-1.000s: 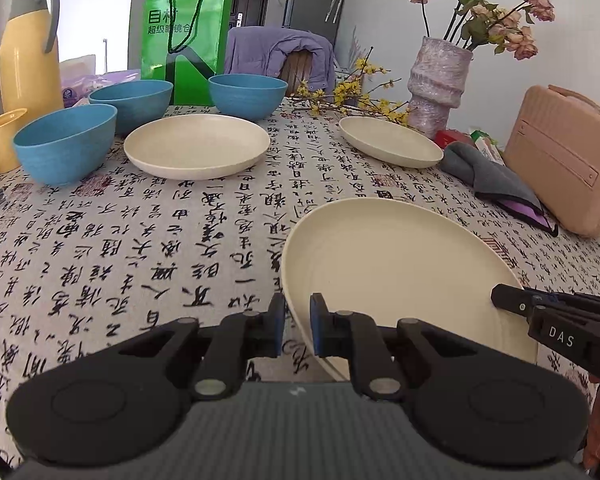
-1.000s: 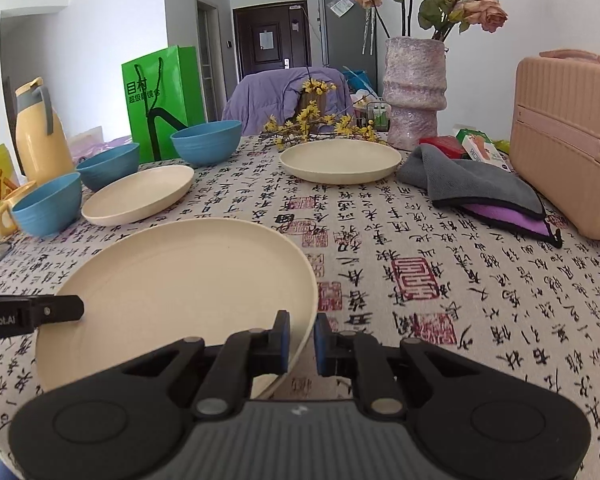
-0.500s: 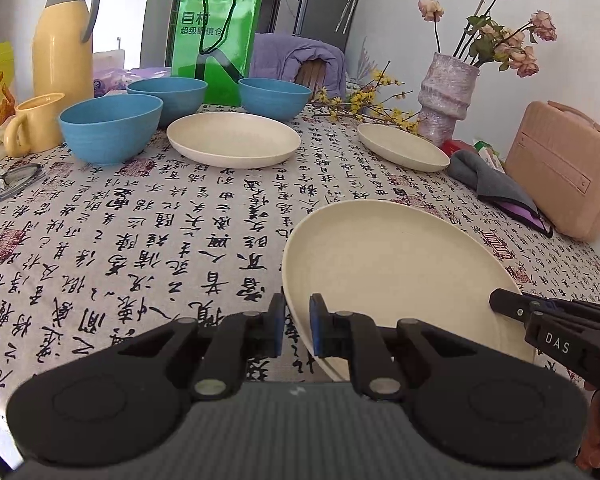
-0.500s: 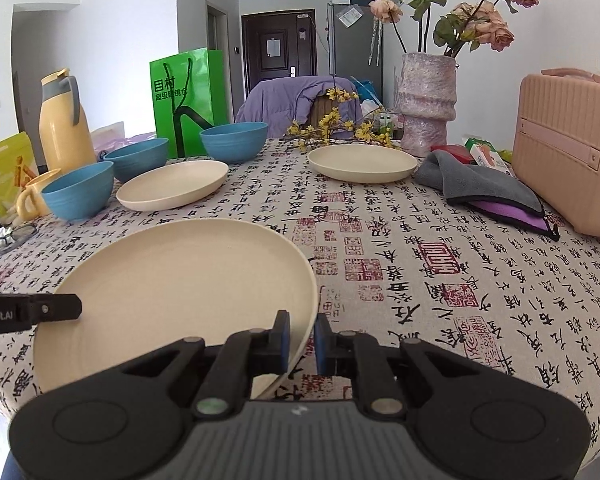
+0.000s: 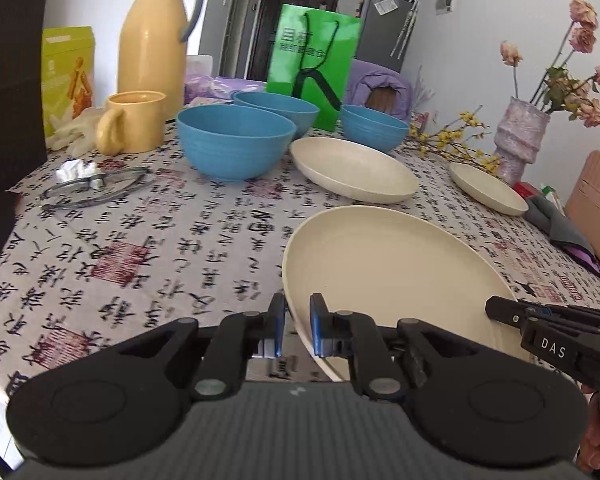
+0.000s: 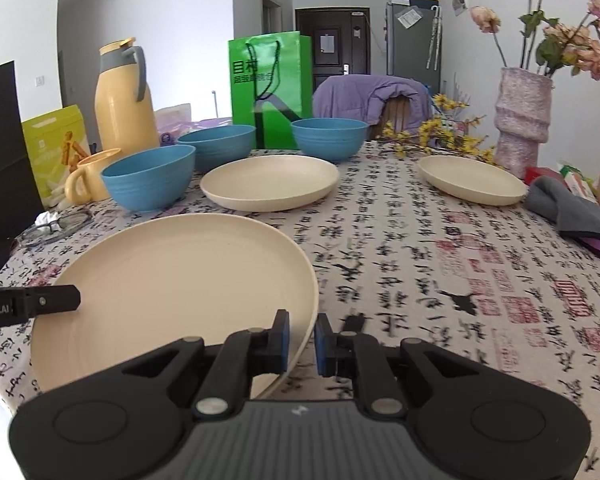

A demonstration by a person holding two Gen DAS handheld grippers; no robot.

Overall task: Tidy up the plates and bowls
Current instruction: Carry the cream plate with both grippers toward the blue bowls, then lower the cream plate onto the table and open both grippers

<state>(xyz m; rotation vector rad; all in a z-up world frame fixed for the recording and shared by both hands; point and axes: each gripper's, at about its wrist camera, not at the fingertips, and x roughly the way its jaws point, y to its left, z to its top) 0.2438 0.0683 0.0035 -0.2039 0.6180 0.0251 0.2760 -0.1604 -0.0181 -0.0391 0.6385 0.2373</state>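
At the lower edge of both views, each hand-held gripper's body hid the near rim of the large cream plate (image 5: 384,268). The left hand-held gripper (image 5: 298,330) clenched the plate's left rim; the right hand-held gripper (image 6: 301,340) clenched its right rim. The plate sat low over the patterned surface (image 6: 440,264); whether it touched was unclear.
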